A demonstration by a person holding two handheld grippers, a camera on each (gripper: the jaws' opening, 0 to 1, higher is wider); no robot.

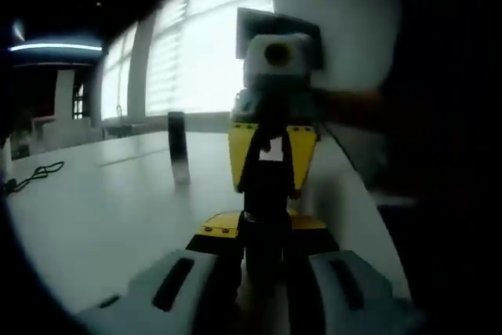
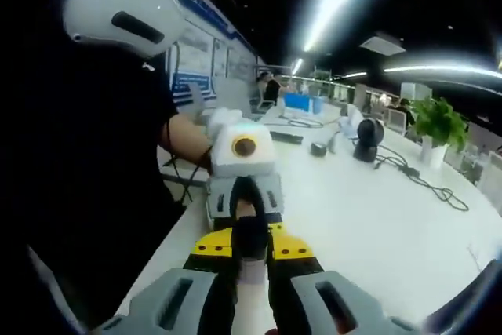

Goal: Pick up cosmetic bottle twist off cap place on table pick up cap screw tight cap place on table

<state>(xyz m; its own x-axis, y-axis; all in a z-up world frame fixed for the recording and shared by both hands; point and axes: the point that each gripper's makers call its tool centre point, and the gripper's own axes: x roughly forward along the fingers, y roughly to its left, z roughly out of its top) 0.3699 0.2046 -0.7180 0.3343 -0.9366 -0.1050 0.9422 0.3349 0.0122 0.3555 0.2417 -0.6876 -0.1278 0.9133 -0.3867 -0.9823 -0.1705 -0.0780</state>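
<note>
A dark cosmetic bottle [image 1: 265, 194] hangs in the air above the white table [image 1: 118, 209], held end to end by both grippers. My left gripper [image 1: 263, 229] is shut on its near end in the left gripper view. The right gripper [image 1: 271, 158], with yellow jaws, faces me and is shut on the far end, where a white label shows. In the right gripper view my right gripper [image 2: 251, 250] is shut on the bottle [image 2: 251, 237], and the left gripper [image 2: 243, 202] holds it from the other side. I cannot tell which end carries the cap.
A tall dark cylinder [image 1: 179, 156] stands on the table to the left of the held bottle. A black cable [image 1: 31, 176] lies far left. Farther off stand a round black device [image 2: 369, 139], a cable [image 2: 423, 180], a plant [image 2: 439, 121] and a monitor [image 2: 302, 103]. The person's dark-clothed body [image 2: 94, 178] is at the table's edge.
</note>
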